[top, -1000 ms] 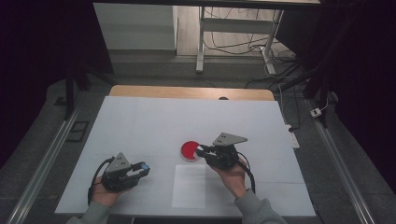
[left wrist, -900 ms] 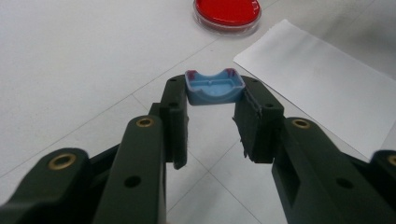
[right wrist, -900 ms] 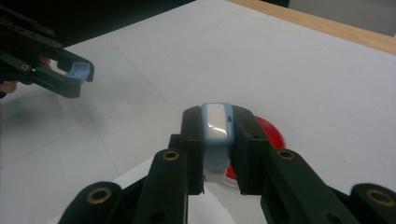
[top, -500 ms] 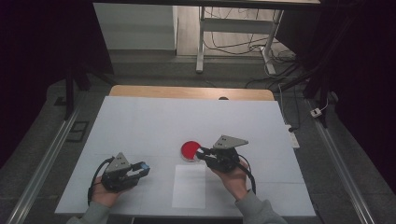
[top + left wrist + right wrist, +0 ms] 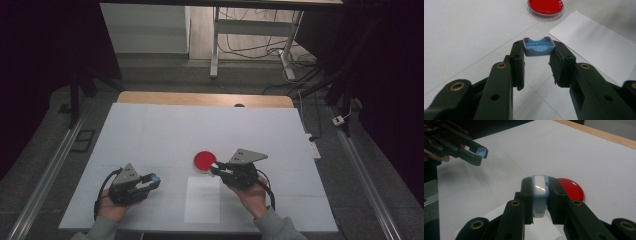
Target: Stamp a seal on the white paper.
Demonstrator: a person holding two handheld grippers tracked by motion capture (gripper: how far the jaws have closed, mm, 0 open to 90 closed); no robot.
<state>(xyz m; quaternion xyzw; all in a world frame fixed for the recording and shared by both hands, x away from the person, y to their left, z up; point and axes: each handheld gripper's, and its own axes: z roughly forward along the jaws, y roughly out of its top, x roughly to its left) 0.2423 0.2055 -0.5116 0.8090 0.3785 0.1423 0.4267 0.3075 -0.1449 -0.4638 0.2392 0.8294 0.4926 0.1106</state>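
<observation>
Up close, the right gripper (image 5: 539, 195) clamps a white-and-blue piece (image 5: 539, 192).

The red dish (image 5: 571, 190) was partly hidden behind the right tool (image 5: 539, 192). The lower end of the white-and-blue piece (image 5: 540, 195) lay concealed between its jaws. The white sheet (image 5: 596, 47) ran off the right edge. In the high view, the blue cap (image 5: 156, 178) was too small to make out.

The left gripper (image 5: 153, 179) sits low near the table's front-left corner, jaws closed on something small. The right gripper (image 5: 215, 168), nearer the front-edge middle, is likewise clamped.
</observation>
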